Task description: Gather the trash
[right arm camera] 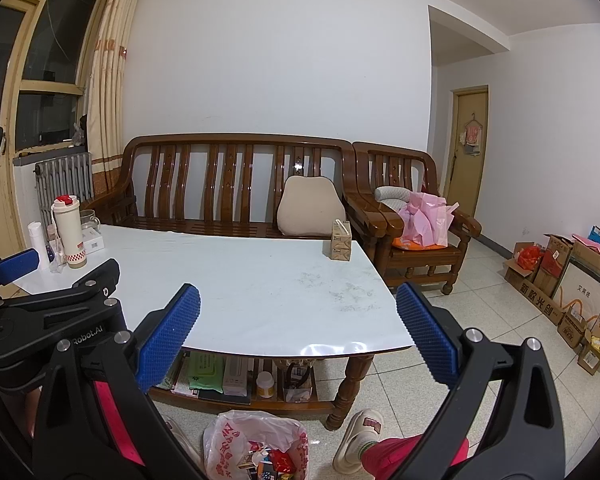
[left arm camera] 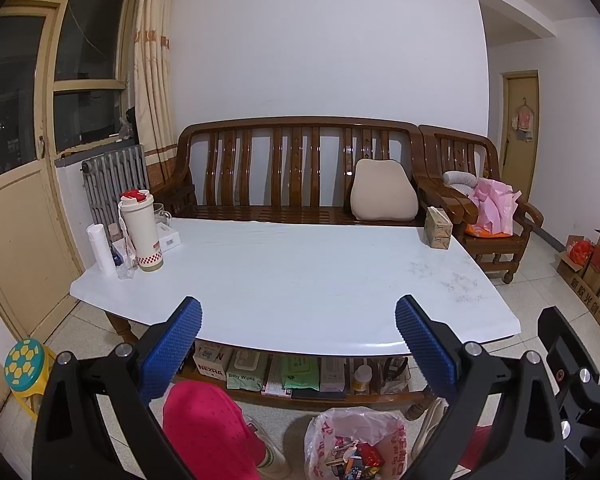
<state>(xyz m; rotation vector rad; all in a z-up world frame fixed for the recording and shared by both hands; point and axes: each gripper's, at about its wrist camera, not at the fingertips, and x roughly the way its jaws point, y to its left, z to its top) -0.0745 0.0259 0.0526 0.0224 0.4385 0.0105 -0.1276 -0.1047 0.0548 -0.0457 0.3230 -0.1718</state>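
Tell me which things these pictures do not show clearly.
- Bag contents: bottom edge cuts them off in both views.
- Shelf items: right wrist view, left part behind the right gripper finger.
- Small items behind the flask: too small, overlapping.

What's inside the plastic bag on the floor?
The plastic bag holds a heap of colourful wrappers, red, blue and yellow ones on top. Whatever lies deeper is covered by that top layer and the bag's printed sides, so I cannot tell what is below.
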